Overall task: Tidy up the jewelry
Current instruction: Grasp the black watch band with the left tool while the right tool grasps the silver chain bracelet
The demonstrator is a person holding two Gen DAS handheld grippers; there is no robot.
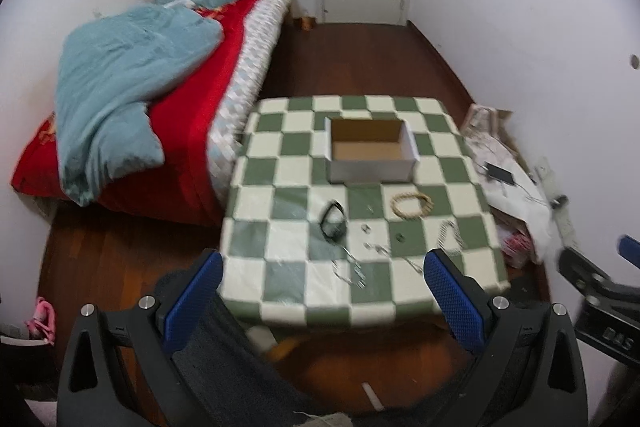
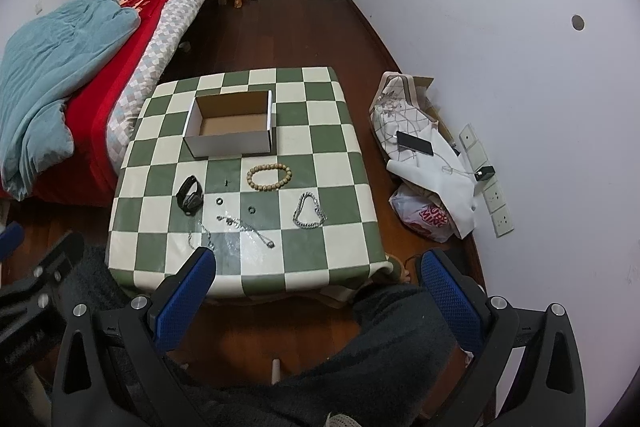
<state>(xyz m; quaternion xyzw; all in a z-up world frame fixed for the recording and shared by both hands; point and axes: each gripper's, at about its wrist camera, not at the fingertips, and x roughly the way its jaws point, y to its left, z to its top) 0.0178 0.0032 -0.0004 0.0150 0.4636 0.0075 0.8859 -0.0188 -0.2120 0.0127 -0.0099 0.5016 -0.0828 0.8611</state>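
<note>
So nothing is sorted: my left gripper and right gripper gape wide, empty; box bare, bead bracelet, watch, chains lie on the table.

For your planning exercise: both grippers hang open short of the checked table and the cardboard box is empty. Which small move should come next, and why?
Probably bring the right gripper forward and down over the chunky silver chain bracelet. It lies nearest that gripper on the green and white checked table, apart from the other pieces. The open white cardboard box holds nothing yet, and the left gripper is open too.
</note>
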